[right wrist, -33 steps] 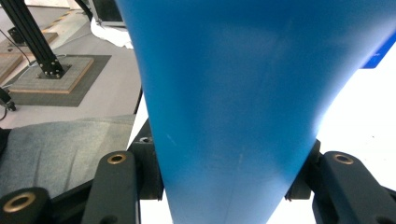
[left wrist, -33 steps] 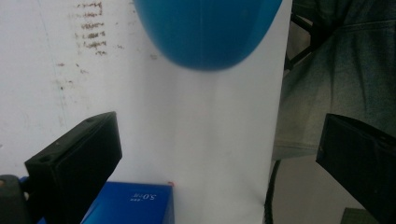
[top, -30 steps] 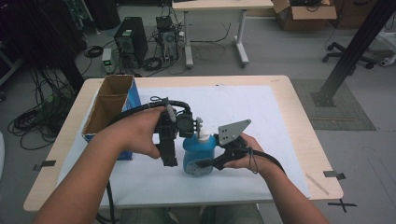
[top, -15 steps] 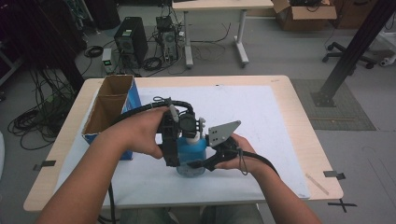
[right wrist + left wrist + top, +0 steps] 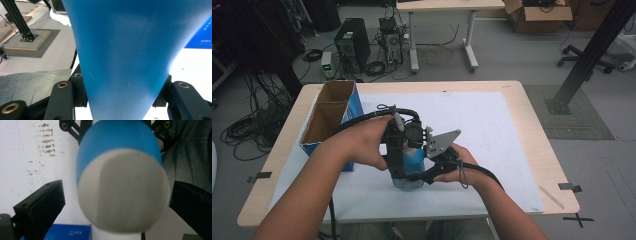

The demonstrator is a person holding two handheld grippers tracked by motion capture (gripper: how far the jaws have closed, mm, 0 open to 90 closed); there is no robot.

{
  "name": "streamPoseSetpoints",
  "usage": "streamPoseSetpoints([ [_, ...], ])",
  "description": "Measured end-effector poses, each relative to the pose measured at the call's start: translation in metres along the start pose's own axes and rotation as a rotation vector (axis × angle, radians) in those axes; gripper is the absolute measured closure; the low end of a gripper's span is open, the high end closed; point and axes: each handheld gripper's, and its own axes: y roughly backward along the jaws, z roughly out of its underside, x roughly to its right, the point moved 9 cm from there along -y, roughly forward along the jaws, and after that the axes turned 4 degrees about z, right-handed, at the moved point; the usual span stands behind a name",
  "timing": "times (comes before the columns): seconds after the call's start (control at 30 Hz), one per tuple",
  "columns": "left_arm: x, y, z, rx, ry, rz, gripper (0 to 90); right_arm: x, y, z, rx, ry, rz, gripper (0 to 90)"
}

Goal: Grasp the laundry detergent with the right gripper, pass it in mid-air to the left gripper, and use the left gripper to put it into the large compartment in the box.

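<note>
Standing near the table's front edge, on the white sheet (image 5: 492, 130), a blue bottle (image 5: 412, 167) with a white cap (image 5: 122, 192) is pinched low by the right gripper (image 5: 120, 100). Above the cap, the left gripper (image 5: 112, 202) hangs spread. A cardboard box (image 5: 329, 120) sits by the left edge.

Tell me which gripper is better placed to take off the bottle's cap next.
Left, probably. The left gripper looks down on the white cap, its jaws open on either side of it. The right gripper is already clamped on the blue bottle, so it likely steadies it.
</note>
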Motion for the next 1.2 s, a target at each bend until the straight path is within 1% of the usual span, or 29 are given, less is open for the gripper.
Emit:
streamPoseSetpoints([
  [0.2,0.0004,-0.0014,-0.0017,0.004,-0.007,0.004,0.8,-0.0009,-0.0034,-0.0023,-0.001,0.001,-0.003,45.9],
  [0.27,0.0005,-0.0014,-0.0021,0.006,-0.003,0.004,0.8,-0.0013,-0.0045,-0.0031,0.002,0.002,-0.005,45.9],
  [0.43,0.0007,-0.0024,-0.0033,0.009,-0.008,0.008,2.6,-0.0019,-0.006,-0.0037,0.004,-0.001,-0.005,45.9],
  [0.63,0.0003,-0.003,-0.0037,0.007,-0.009,0.01,5.1,-0.0023,-0.0059,-0.0051,0.007,0.0,-0.006,45.8],
  [0.67,0.0007,-0.0034,-0.0037,0.006,-0.003,0.012,5.9,-0.0024,-0.0055,-0.0054,0.009,0.0,-0.008,45.9],
  [0.8,0.0003,-0.0035,-0.0045,0.008,-0.007,0.01,6.8,-0.0023,-0.0046,-0.0057,0.012,0.001,-0.004,45.8],
  [0.87,-0.0002,-0.0036,-0.005,0.008,-0.005,0.005,8.8,-0.0026,-0.0041,-0.0061,0.013,0.001,-0.003,45.8],
  [0.97,-0.0001,-0.0035,-0.0051,0.006,-0.013,0.011,10.1,-0.003,-0.0041,-0.0062,0.012,0.001,-0.003,45.8],
  [1.0,0.0004,-0.0032,-0.0053,0.008,-0.015,0.016,12.7,-0.0032,-0.0042,-0.0064,0.011,0.0,-0.003,45.8],
  [1.2,0.0008,-0.0031,-0.0047,0.009,-0.014,0.019,16.8,-0.0027,-0.0042,-0.0076,0.013,-0.002,-0.001,45.8],
])
